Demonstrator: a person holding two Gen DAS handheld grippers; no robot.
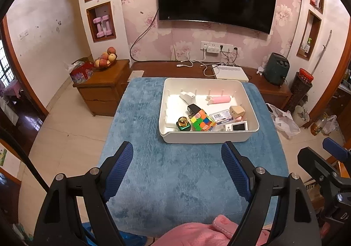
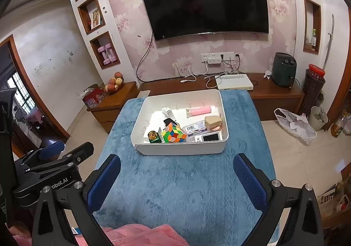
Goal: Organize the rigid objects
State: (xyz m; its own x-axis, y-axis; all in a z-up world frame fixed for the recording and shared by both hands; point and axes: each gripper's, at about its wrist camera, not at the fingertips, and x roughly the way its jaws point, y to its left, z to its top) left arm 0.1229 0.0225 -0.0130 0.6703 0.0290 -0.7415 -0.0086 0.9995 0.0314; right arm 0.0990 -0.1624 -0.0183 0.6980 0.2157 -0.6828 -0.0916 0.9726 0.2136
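A white plastic bin [image 1: 250,101] [image 2: 223,114] stands at the far end of a table covered with blue cloth [image 1: 179,175] [image 2: 182,184]. Inside it lie a colourful puzzle cube [image 1: 202,123] [image 2: 173,133], a green bottle with a gold cap [image 1: 183,124] [image 2: 154,136], a black stapler [image 1: 193,109], a pink case [image 1: 219,99] [image 2: 200,111], a tan block figure [image 1: 237,112] [image 2: 213,122], a barcoded box [image 1: 221,117] and a small white device [image 1: 238,126] [image 2: 210,138]. My left gripper [image 1: 177,154] hovers open over bare cloth before the bin. My right gripper [image 2: 176,168] is likewise open and empty.
A wooden TV bench [image 1: 166,66] with cables and a white box [image 1: 230,72] runs behind the table. A side cabinet with a fruit bowl [image 1: 105,60] stands at left. Plastic bags [image 2: 294,123] lie on the floor at right. A pink sleeve [image 1: 204,232] shows at the bottom.
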